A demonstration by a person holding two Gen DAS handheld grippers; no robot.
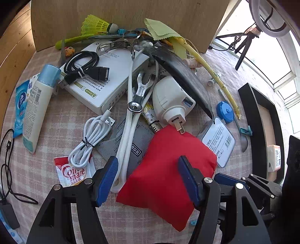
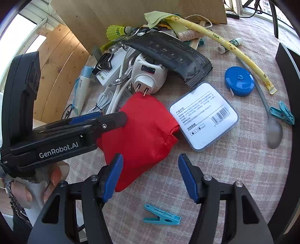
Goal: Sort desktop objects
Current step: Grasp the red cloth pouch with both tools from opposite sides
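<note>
A heap of desktop objects lies on a checked cloth. A red fabric pouch (image 1: 165, 172) (image 2: 142, 129) lies at the near side. My left gripper (image 1: 148, 178) is open, its fingers either side of the pouch's near half, just above it. In the right wrist view the left gripper (image 2: 105, 120) reaches over the pouch's left edge. My right gripper (image 2: 151, 176) is open and empty, over the cloth by the pouch's near corner. A white plug adapter (image 1: 172, 101) (image 2: 148, 75) rests against the pouch's far edge.
Around the pouch: white cable (image 1: 91, 138), white box (image 1: 110, 75), black cable (image 1: 84, 63), lotion tube (image 1: 37, 107), black packet (image 2: 168, 54), white card box (image 2: 204, 116), blue tape measure (image 2: 240, 80), grey spoon (image 2: 271, 127), teal clothes pegs (image 2: 161, 217). Wooden board (image 1: 121, 13) behind. Black frame (image 1: 260, 123) at right.
</note>
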